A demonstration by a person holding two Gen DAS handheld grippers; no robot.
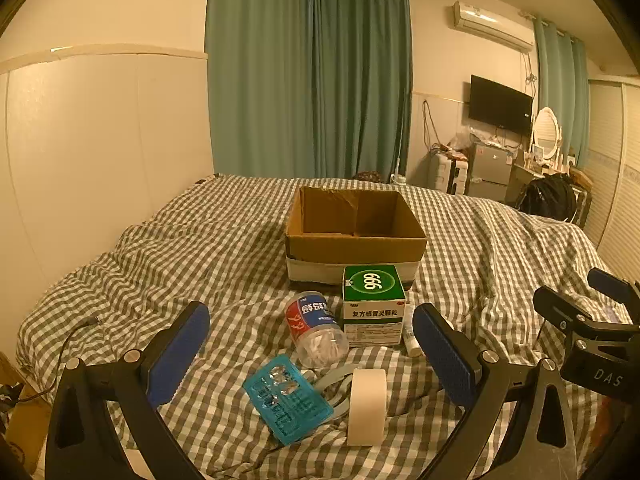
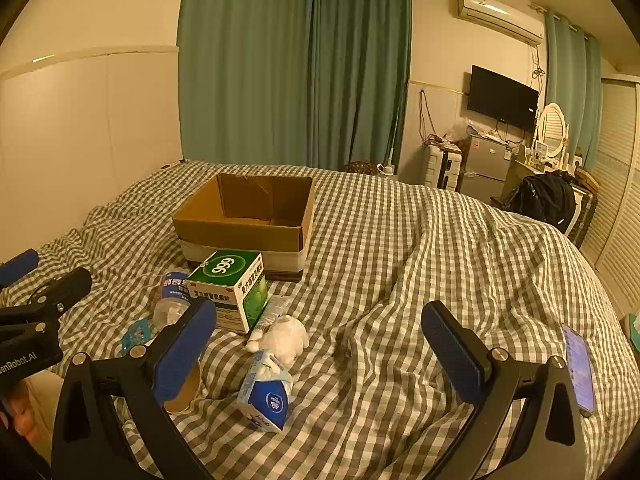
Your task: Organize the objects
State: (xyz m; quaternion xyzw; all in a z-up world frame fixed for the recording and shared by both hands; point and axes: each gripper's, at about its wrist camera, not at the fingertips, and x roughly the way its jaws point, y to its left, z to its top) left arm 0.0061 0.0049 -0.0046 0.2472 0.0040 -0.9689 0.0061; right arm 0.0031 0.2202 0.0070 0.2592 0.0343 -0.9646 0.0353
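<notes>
While both grippers, L (image 1: 310, 344) & R (image 2: 320, 340), hang wide apart w/ nothing held, cardboard box (image 1: 354, 246) sits on bed.

Two wrist views, low over the bed

We looked forward from each gripper toward the curtains; the left view sat nearer the cardboard box (image 1: 356, 236), the right view further right, and both shared the green medicine box (image 2: 228, 288).

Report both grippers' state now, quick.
Left gripper: open, holding nothing.
Right gripper: open, holding nothing.
</notes>
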